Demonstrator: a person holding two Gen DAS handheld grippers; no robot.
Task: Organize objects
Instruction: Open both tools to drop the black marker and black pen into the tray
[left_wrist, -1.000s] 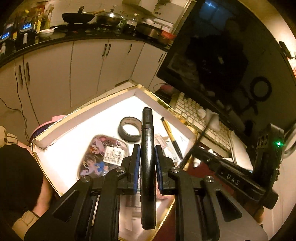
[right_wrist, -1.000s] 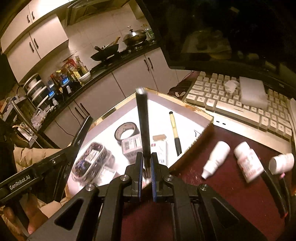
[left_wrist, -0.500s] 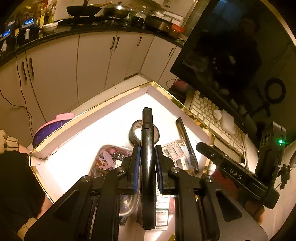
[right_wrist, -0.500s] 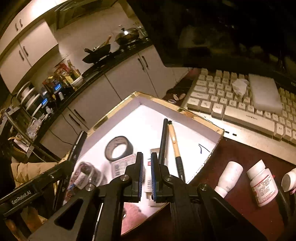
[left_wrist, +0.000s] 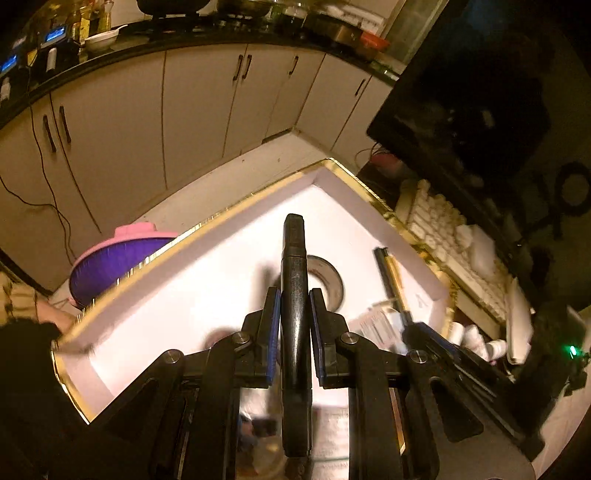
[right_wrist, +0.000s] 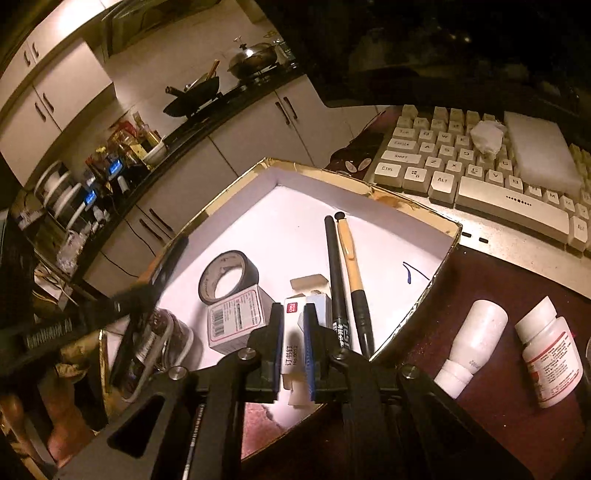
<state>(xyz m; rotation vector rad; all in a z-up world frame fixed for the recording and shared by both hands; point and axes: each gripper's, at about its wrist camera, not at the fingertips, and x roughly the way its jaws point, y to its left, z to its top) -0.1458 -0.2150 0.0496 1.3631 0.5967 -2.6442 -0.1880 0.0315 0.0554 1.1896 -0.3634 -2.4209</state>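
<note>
Over a white, gold-rimmed cardboard box (right_wrist: 413, 206), the left gripper (left_wrist: 294, 325) pinches a flat black bar-shaped object (left_wrist: 294, 314). The right gripper (right_wrist: 294, 347), jaws just parting with nothing pinched, hovers above a small white staple carton (right_wrist: 295, 354) numbered "0012". A black marker reading "TEST" (right_wrist: 337, 273) lies in the box beside a tan pen (right_wrist: 352, 266), near a grey tape roll (right_wrist: 227, 275) and a barcoded box (right_wrist: 236, 319).

A cream keyboard (right_wrist: 480, 177) lies beneath a dark monitor (left_wrist: 476, 96); a wok (right_wrist: 192, 99) sits on the stove.
</note>
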